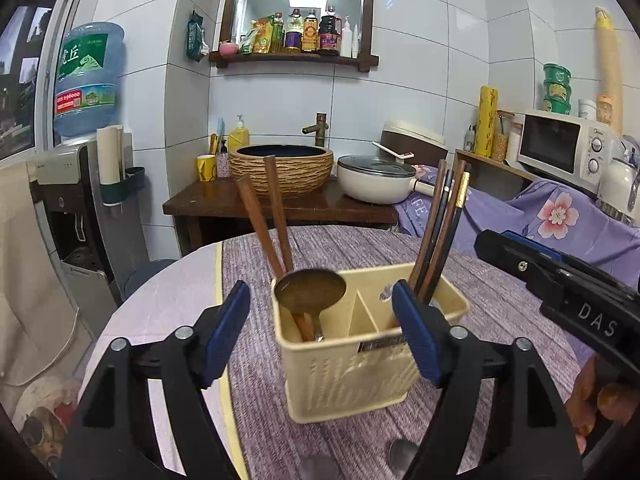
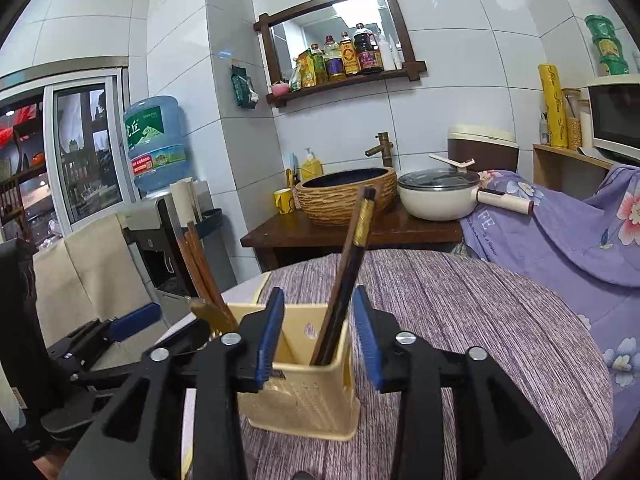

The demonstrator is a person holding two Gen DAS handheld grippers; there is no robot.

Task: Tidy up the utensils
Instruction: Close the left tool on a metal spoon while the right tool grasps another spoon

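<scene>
A cream plastic utensil caddy stands on the round table. Its left compartment holds a brass spoon and wooden-handled utensils. Its right compartment holds several dark chopsticks. My left gripper is open, its blue pads either side of the caddy's near wall, holding nothing. My right gripper is open and empty, straddling the chopsticks just above the caddy. The right gripper also shows in the left wrist view at the right.
The table has a purple striped cloth. A metal spoon lies on the cloth near the front edge. Behind stand a wooden counter with a basin, a white lidded pot, a water dispenser and a microwave.
</scene>
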